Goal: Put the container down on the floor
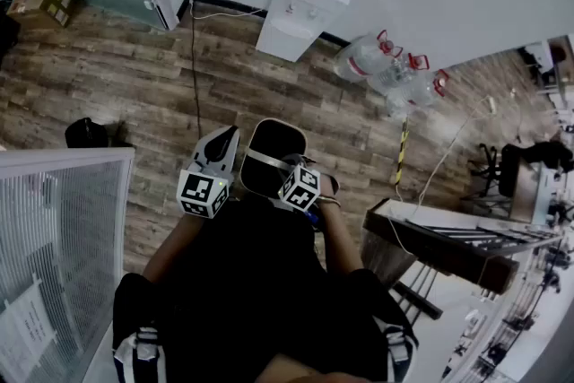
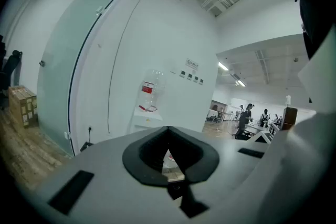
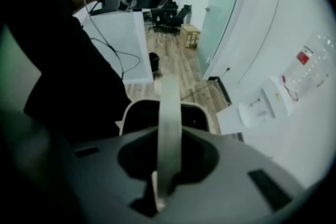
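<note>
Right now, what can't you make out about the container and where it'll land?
1. Container contents: inside is shadow in head view and right gripper view.
2. Its base and gap to the floor: head view looks straight down, so the container itself hides them.
3. Right gripper jaws on the handle: marker cube covers them in head view.
4. Left gripper view: faces the wall, container outside the frame.

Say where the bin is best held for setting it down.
Take the bin by the flat handle arching over its open top, mid-span, from above. The right gripper is shut on it there, and the bin hangs mouth-up.
</note>
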### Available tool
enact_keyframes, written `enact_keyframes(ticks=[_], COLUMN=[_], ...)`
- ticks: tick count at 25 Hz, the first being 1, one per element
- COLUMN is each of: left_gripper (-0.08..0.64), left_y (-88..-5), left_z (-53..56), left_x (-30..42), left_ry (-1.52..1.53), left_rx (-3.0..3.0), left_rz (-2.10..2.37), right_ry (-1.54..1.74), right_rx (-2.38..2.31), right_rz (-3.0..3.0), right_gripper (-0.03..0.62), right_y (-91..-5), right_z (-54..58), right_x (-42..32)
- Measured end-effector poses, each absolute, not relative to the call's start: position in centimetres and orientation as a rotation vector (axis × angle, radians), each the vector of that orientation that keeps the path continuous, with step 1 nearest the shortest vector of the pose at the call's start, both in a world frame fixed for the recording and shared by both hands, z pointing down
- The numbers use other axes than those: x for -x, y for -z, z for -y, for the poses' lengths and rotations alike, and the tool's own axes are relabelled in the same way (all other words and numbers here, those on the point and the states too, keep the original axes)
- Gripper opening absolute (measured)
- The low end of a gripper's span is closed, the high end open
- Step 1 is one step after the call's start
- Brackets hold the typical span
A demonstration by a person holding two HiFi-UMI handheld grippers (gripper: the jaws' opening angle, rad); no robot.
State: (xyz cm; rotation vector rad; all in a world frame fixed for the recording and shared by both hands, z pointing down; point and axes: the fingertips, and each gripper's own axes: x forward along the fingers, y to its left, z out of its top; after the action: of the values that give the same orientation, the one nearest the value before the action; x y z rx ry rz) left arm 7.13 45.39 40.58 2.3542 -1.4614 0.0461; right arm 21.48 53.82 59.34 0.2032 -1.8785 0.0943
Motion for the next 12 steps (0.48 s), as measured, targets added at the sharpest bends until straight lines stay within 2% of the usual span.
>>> enact_keyframes(ticks=[12], left_gripper=[0.031], left_y=[-40.4], left_z=[-45.1], left_x=[-6.1], left_ry=[-0.011], left_rx=[-2.331], left_rz=[1.488], right_ry=[-0.128], right_rx=[-0.190], right_rz=[1.892], right_gripper=[0.061], right_y=[-59.7], right_z=[-53.3], right_x=[-20.3])
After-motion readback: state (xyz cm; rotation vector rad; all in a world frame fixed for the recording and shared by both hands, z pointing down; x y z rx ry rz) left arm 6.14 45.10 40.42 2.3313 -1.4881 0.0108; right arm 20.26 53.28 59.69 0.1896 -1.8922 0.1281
